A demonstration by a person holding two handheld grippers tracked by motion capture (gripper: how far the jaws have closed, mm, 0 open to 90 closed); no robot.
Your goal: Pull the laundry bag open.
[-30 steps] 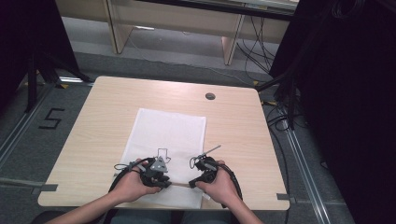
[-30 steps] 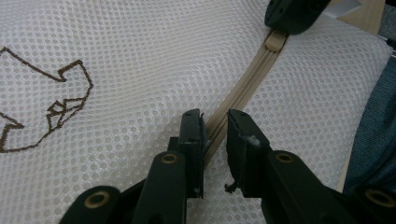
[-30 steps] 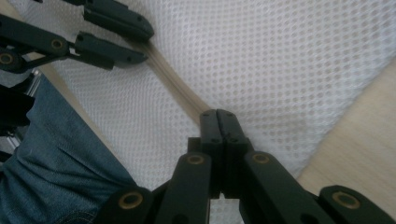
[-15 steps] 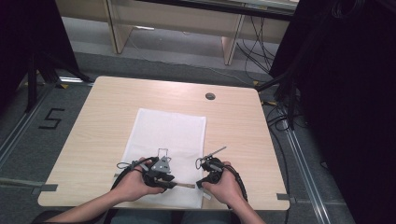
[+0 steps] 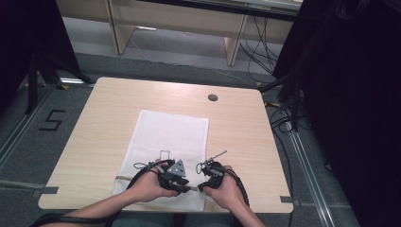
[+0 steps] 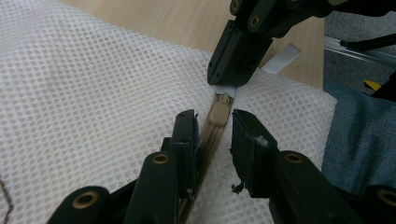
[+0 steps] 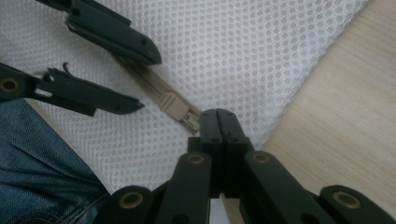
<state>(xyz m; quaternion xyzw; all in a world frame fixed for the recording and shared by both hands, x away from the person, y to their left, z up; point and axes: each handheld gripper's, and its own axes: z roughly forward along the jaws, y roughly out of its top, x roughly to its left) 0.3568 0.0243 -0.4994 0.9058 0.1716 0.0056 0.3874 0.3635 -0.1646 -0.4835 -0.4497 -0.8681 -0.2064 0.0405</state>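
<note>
Mesh bag (image 5: 170, 137): white, fine honeycomb of small round holes all over. Zipper (image 6: 215, 122): tan tape, tan slider. Left gripper (image 6: 211, 135) and right gripper (image 7: 218, 122): black, brass-coloured rivets at the joints. Grey plate (image 5: 177, 167) atop the left one. Table (image 5: 108, 109): pale wood grain, one dark round hole (image 5: 213, 97). Jeans (image 7: 32, 154): blue denim. Floor (image 5: 28, 127): grey, black "5" (image 5: 51, 121) marked on it.

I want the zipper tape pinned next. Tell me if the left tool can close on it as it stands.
Probably yes. The left tool is open, its jaws either side of the beige zipper tape on the white mesh bag, with nothing between. The right tool is shut past the slider.
</note>
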